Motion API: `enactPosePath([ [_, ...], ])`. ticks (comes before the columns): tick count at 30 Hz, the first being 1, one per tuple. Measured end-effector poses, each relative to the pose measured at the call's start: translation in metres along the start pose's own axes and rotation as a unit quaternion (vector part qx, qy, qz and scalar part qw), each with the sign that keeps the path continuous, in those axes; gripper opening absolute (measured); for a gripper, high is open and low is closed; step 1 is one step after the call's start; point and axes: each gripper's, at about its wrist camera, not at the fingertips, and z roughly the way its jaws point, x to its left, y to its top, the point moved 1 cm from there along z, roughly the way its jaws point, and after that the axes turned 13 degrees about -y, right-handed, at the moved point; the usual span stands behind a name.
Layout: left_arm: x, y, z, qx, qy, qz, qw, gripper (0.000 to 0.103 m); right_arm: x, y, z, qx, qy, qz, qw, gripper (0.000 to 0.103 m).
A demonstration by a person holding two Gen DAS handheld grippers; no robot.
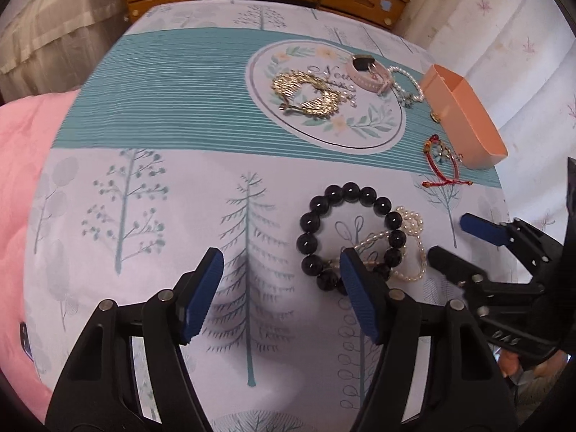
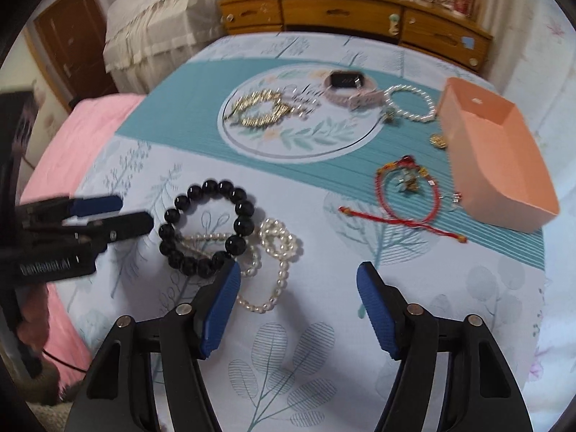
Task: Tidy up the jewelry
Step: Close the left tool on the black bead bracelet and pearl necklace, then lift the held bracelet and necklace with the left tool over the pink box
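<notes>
- Looking into the peach box (image 2: pixel 504 165) near the bed's (image 2: pixel 324 342) far right corner, I see nothing in the part of it that shows, so I judge the sorting barely begun.
- All the jewelry I can see lies loose on the bedspread: a gold chain bracelet (image 2: pixel 257 109), a pink watch (image 2: pixel 347 86) and a small pearl bracelet (image 2: pixel 410 102) toward the far edge; a red cord bracelet (image 2: pixel 403 194) just beside the box; a small gold charm (image 2: pixel 438 141) next to the box wall.
- Nearest me, the black bead bracelet (image 1: pixel 351 235) overlaps a pearl strand (image 2: pixel 277 262); the two are tangled, and I cannot tell which lies on top at every crossing.
- My left gripper (image 1: pixel 280 288) has its jaws spread wide and holds nothing; the black beads sit at its right fingertip, which covers part of the ring, though I cannot tell whether it touches.
- My right gripper (image 2: pixel 298 302) also has its jaws spread and empty; the pearl strand lies between them, close to the left fingertip, with the black beads just beyond it.
- Everything is left to do, I judge: each piece still has to go into the box, and this tangled pair probably needs separating first.
</notes>
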Motion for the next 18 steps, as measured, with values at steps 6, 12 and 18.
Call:
enactPosePath([
  [6,-0.01,0.018,0.029,0.042,-0.01,0.021,0.9988,0.051,0.011,0.006,0.025,0.008,-0.014,-0.028,0.999,0.057],
  [12,-0.021,0.026,0.046,0.061,0.005,0.05,0.9969,0.05,0.02,0.014,0.034,-0.011,-0.03,-0.055,0.998,0.047],
  [18,-0.032,0.028,0.053,0.068,0.032,0.084,0.9936,0.046,0.029,0.016,0.032,-0.032,-0.025,-0.074,0.996,0.018],
])
